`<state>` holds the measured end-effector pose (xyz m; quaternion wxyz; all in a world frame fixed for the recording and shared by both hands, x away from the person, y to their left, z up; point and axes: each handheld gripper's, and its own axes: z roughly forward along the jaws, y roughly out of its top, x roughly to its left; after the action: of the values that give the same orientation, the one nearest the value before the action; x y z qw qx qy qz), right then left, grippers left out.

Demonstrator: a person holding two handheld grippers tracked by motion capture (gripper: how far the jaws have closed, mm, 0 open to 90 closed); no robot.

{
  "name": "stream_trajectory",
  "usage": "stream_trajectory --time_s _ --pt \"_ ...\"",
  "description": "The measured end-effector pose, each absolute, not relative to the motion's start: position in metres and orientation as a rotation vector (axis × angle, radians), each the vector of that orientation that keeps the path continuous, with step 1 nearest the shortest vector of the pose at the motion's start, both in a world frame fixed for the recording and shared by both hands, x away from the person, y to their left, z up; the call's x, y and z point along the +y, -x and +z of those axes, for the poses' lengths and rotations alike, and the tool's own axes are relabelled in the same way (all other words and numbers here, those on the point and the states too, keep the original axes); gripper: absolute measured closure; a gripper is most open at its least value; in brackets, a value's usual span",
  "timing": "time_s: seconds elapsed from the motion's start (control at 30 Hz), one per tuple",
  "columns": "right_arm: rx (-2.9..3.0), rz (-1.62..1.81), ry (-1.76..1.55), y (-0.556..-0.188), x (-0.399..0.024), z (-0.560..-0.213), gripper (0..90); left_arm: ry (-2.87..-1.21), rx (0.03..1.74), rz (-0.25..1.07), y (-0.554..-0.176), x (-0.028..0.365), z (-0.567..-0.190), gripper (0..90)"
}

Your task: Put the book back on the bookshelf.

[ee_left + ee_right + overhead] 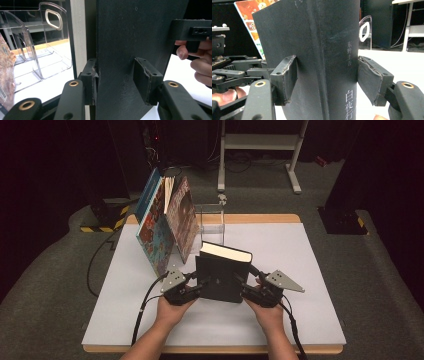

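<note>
One table with a white top, and everything sits on it. Three books in total. Two are big colourful picture books, one with a blue-edged cover and one brownish. They lean against each other near the far left corner, tops tilted left.

The third is the black book. It's smaller and thicker and stands upright around the middle of the table, a bit closer to the near edge, with its page block facing up. There's pale lettering down the spine in the right gripper view.

One clear plastic book stand sits at the far edge, just right of the picture books and behind the black book.

There are two grippers, one per hand, coming in from the near edge. The right gripper has its jaws set fairly narrow, with both pads clamped on the black book's spine side. The left gripper straddles the book's other edge. One pad is right up against the cover and the other lies over its face, but I honestly can't tell if it's squeezing or just resting there.
</note>
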<state>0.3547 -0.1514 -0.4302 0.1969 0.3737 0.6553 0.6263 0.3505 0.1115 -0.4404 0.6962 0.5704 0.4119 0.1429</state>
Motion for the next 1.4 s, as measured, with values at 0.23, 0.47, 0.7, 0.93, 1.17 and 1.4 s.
stream_trajectory --time_s 0.23,0.47,0.7,0.93,1.17,1.4 --pt "1.852 1.719 -1.001 -0.346 -0.148 -0.430 32.6 -1.282 0.917 0.340 -0.342 0.115 -0.443 55.0" --pt "1.858 1.716 -0.988 -0.340 -0.149 -0.431 32.7 -1.262 0.934 0.372 -0.338 0.126 -0.442 50.8" --pt "1.878 1.702 -0.991 -0.338 -0.148 -0.432 31.2 -1.271 0.941 0.355 -0.339 0.127 -0.445 46.0" --pt "1.910 1.684 -0.993 -0.340 -0.146 -0.433 26.1 -1.297 0.939 0.372 -0.341 0.127 -0.451 38.8" --pt "1.942 1.691 -0.977 -0.345 -0.144 -0.429 21.1 -1.322 0.966 0.357 -0.342 0.133 -0.459 34.8" --pt "1.950 1.687 -0.906 -0.348 -0.140 -0.418 20.2 -1.318 1.018 0.348 -0.339 0.153 -0.474 33.7"
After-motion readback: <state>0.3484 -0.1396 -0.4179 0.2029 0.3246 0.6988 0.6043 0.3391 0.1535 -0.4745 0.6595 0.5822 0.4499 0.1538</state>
